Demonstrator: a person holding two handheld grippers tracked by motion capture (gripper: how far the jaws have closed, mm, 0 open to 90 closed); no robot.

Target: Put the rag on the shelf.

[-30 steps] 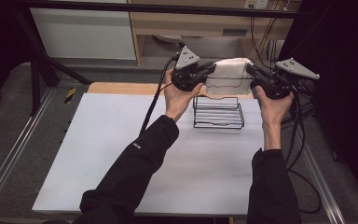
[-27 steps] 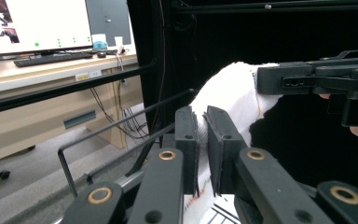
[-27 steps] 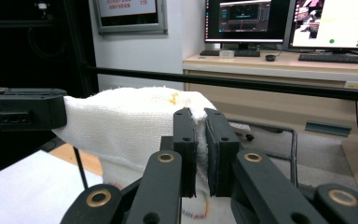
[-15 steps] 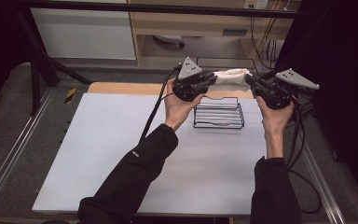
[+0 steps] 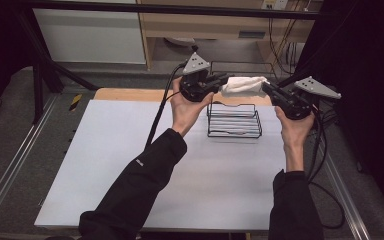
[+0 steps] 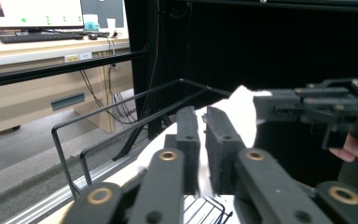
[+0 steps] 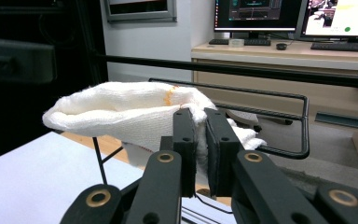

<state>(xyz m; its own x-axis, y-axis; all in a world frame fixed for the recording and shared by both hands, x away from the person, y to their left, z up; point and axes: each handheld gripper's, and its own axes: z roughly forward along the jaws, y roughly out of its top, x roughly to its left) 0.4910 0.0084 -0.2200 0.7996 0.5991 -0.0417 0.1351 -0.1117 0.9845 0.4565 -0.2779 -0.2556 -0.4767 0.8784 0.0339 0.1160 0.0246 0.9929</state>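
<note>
A white knitted cloth hangs stretched between my two grippers, above the far edge of a black wire basket. My left gripper grips the cloth's left end; its jaws have just been closing further with the cloth between them. My right gripper is shut on the other end. In the right gripper view the cloth bulges out to the left of the shut jaws of the right gripper. In the left gripper view the left gripper pinches white fabric, and the right gripper faces it.
The basket stands on a white table sheet near its far edge. A black metal rail runs behind the table, with a desk and monitors beyond. Cables trail from both grippers.
The cloth looked like a taller folded block a second ago and now is a lower, narrower roll between the grippers. The left gripper has tilted up. Both hands stay nearly in place.
</note>
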